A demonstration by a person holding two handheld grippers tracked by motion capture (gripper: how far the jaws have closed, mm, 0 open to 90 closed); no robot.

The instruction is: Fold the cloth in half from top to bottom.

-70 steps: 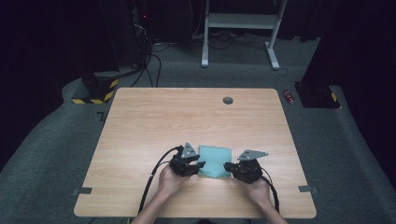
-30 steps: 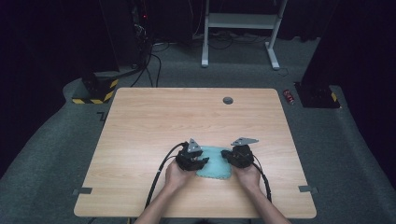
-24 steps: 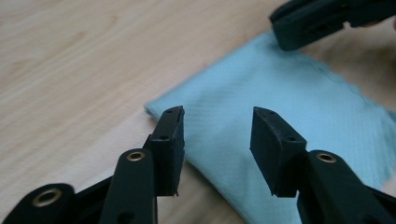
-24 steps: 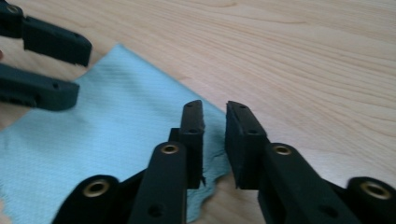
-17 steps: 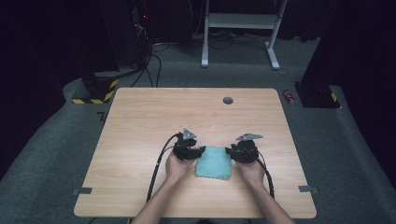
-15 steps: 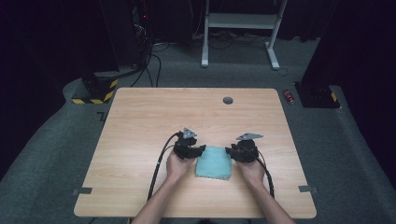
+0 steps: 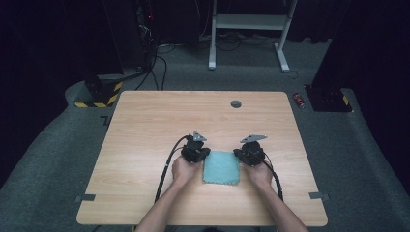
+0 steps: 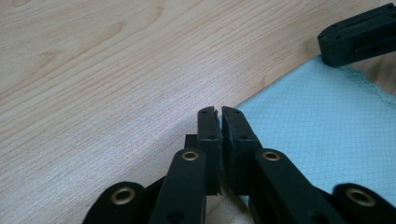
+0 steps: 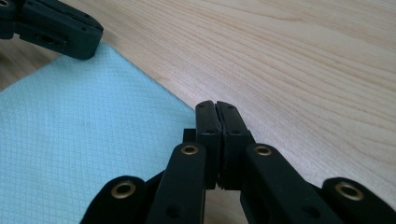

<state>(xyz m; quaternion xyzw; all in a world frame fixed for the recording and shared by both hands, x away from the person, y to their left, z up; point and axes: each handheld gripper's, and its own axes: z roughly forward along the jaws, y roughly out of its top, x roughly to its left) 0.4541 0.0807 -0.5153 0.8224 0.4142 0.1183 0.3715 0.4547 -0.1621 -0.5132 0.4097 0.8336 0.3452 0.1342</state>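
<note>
A light teal cloth (image 7: 221,167) lies flat on the wooden table (image 7: 145,130), folded into a small upright rectangle. My left gripper (image 7: 204,154) rests at its upper left corner and my right gripper (image 7: 238,154) at its upper right corner. In the left gripper view the jaws (image 8: 219,112) have just been closing and stand together at the edge of the cloth (image 8: 317,126); I see no fabric between the pads. The right gripper (image 9: 215,106) has likewise just closed beside the cloth (image 9: 84,126), with nothing visible between its pads.
A round grey grommet (image 7: 236,104) sits near the table's far edge. On the dark floor beyond are a white desk frame (image 7: 249,21), cables, a yellow-black striped base (image 7: 99,94) and a small red object (image 7: 300,100). Cables trail from both grippers toward the near edge.
A second ago the cloth was bunched between the grippers; now it lies flat and narrower. Both grippers have drawn apart to its far corners.
</note>
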